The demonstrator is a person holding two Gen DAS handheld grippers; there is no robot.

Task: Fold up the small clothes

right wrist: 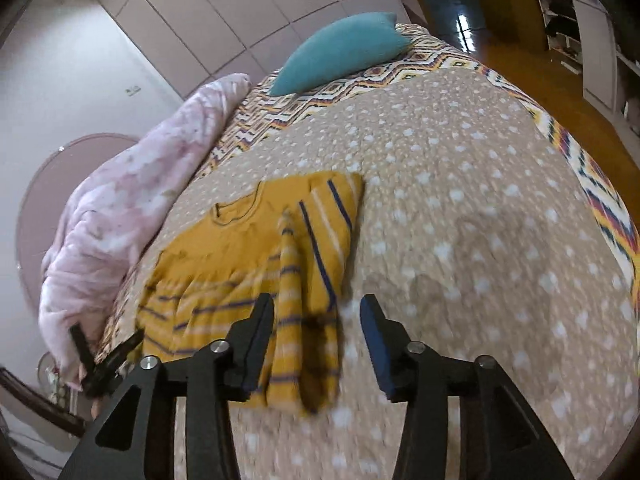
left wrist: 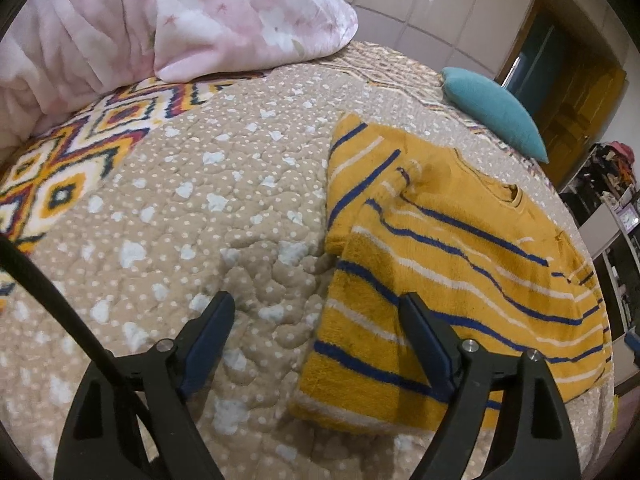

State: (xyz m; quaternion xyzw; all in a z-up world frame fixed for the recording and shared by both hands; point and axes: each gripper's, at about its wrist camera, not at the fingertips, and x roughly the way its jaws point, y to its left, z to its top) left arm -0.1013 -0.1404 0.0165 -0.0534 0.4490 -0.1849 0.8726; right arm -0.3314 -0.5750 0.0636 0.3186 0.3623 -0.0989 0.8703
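Note:
A small mustard-yellow sweater with blue and white stripes (left wrist: 448, 272) lies flat on the bed, one sleeve folded in over its body. My left gripper (left wrist: 316, 312) is open and empty, hovering just above the sweater's lower left edge, its right finger over the fabric. In the right wrist view the sweater (right wrist: 248, 272) lies with a sleeve folded along its right side. My right gripper (right wrist: 318, 312) is open and empty above that sleeve end. The left gripper (right wrist: 104, 360) shows small at the sweater's far left.
The bed has a beige dotted quilt (left wrist: 200, 208) over a zigzag-patterned blanket (left wrist: 68, 168). A pink floral duvet (left wrist: 192, 12) is heaped at one side. A teal cushion (left wrist: 496, 112) lies beyond the sweater. Wooden floor (right wrist: 560, 76) and shelves lie past the bed edge.

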